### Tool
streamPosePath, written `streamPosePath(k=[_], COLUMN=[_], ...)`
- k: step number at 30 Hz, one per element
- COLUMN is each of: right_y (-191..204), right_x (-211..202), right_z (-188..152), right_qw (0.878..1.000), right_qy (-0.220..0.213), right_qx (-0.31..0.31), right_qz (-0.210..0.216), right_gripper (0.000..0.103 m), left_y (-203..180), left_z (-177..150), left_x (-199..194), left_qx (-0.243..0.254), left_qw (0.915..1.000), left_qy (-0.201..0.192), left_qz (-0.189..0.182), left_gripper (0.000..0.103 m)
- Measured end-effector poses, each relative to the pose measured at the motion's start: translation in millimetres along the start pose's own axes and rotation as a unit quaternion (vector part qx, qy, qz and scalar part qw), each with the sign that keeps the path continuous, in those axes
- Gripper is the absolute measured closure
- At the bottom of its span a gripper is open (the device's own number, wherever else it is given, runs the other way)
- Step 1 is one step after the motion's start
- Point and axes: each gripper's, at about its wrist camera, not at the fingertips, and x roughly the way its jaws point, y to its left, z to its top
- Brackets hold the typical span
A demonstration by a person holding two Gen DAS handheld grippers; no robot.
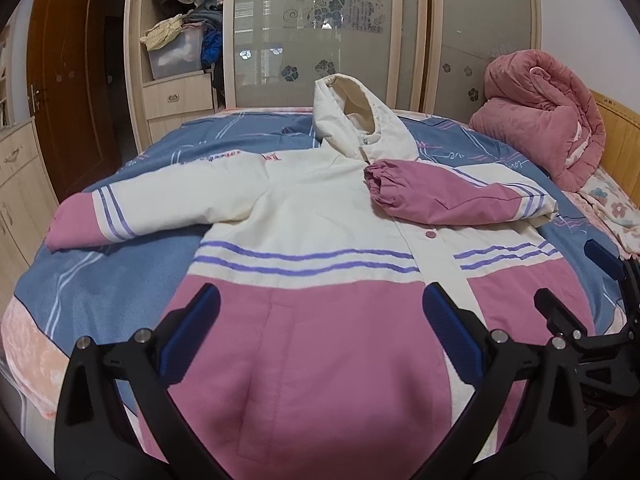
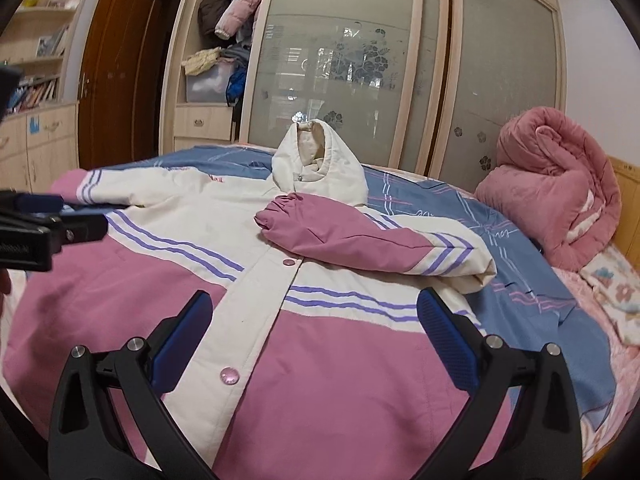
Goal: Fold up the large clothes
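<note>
Bed under blue striped cover, filling view ahead of both tools. Jacket spread flat on cover, front up, hood at far end, right sleeve folded across chest, left sleeve stretched out. Rolled pink quilt far right, on floral sheet beside headboard.

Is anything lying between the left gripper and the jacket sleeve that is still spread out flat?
Nothing visible. The left gripper hangs open above the jacket; only the jacket's own body lies between it and the unfolded sleeve.
</note>
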Motion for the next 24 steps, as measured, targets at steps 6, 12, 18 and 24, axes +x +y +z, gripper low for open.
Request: streamPosePath(k=[6, 12, 18, 24], right_y=[24.7, 44.8, 66.8, 75.9], right_x=[41.7, 95.6, 164.3, 229.9], right_z=[28.6, 59.6, 67.9, 62.3], right_qw=[0.994, 0.984, 0.965, 0.941], right_qy=[0.055, 0.096, 0.150, 0.214], right_qx=[-0.094, -0.149, -0.217, -0.257], right_qz=[0.008, 0.018, -0.008, -0.060], right_gripper=[0.032, 0.033, 0.047, 0.049], left_y=[15.4, 52.5, 84.6, 105.9], left_z=[11.8, 26.4, 31.8, 35.4], left_x=[4.3, 12.7, 13.7, 10.3], left_qx=[-0.021, -0.068, -0.098, -0.118], left_qw=[0.9997, 0.9977, 0.9949, 0.9927], left_qy=[0.003, 0.000, -0.004, -0.010], left_qz=[-0.012, 0.004, 0.022, 0.026], left_gripper=[0.002, 0.002, 0.002, 0.002])
